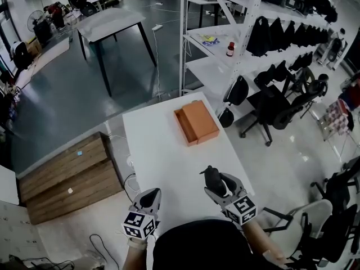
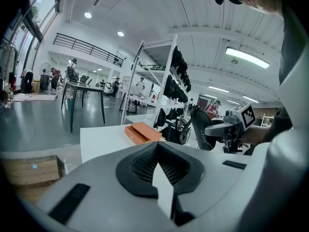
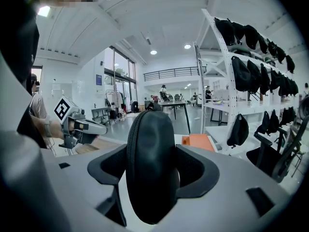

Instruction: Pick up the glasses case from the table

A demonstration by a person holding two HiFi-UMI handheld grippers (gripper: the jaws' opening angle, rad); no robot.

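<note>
One step appears done: your right gripper (image 1: 217,184) is clamped on the glasses case (image 3: 150,166), seemingly clear of the bench (image 1: 163,151); your left gripper (image 1: 150,196) sits closed, empty

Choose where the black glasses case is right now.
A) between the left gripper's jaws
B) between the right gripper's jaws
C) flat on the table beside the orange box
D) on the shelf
B: the right gripper view shows the glasses case standing on edge, clamped by the right gripper from both sides.
</note>
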